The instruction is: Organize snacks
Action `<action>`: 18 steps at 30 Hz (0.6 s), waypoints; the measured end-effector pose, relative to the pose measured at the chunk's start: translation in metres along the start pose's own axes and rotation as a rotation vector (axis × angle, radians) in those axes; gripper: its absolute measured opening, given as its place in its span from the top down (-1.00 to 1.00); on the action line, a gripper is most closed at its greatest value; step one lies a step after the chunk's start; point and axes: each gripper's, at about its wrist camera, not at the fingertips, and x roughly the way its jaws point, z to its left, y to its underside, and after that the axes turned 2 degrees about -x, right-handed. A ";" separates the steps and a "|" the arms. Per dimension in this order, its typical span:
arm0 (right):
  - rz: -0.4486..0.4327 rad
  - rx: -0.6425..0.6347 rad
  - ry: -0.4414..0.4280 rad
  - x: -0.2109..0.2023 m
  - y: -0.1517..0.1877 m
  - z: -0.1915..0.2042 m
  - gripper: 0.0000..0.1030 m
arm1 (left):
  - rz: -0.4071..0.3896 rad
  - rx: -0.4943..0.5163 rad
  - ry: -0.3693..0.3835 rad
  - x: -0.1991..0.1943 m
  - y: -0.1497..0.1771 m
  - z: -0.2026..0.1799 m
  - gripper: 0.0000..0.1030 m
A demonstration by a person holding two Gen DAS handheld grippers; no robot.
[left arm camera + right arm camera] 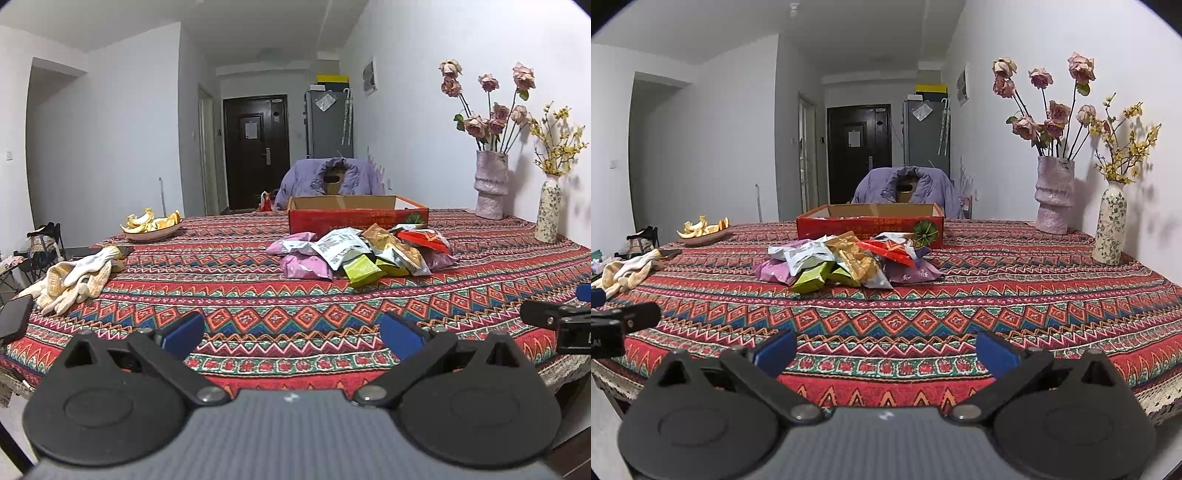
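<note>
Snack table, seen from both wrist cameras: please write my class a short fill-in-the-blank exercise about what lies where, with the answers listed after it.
1. The snack packets lie in a pile just in front of the red ____.
2. The plate near the table's far left holds orange ____.
3. The tall pink vase holds dried ____.
4. Both the left tool and the right tool are ____, holding nothing.

Answers: box; peels; roses; open

The left claw (291, 334) was spread wide, its blue pads (183, 334) far apart and gripping nothing. The right claw (886, 350) was likewise spread wide and empty. Both were level, side by side.
</note>
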 end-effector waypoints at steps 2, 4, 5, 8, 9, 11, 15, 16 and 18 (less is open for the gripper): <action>0.000 0.001 0.001 0.000 0.000 -0.001 -1.00 | 0.000 -0.001 0.001 0.000 -0.001 0.001 -1.00; 0.000 0.003 0.003 0.001 0.000 -0.002 -1.00 | -0.003 -0.001 0.001 0.000 -0.001 0.001 -1.00; 0.000 0.004 0.003 0.001 0.000 -0.002 -1.00 | -0.003 -0.002 0.001 0.000 -0.002 0.002 -1.00; -0.002 0.001 0.004 0.001 -0.001 -0.002 -1.00 | -0.001 -0.003 0.002 -0.001 -0.001 0.001 -1.00; -0.001 0.000 0.004 0.001 0.000 -0.002 -1.00 | 0.000 -0.004 0.002 -0.001 -0.001 0.001 -1.00; -0.003 0.001 0.003 0.001 0.000 -0.002 -1.00 | 0.001 -0.005 0.003 -0.001 -0.002 0.001 -1.00; -0.005 -0.002 0.006 0.000 0.000 -0.002 -1.00 | 0.000 -0.004 0.002 -0.001 -0.002 0.001 -1.00; -0.005 -0.002 0.006 0.000 0.000 -0.002 -1.00 | 0.000 -0.005 0.002 -0.001 -0.002 0.001 -1.00; -0.006 -0.002 0.005 0.000 0.000 -0.002 -1.00 | 0.001 -0.004 0.003 -0.001 -0.001 0.002 -1.00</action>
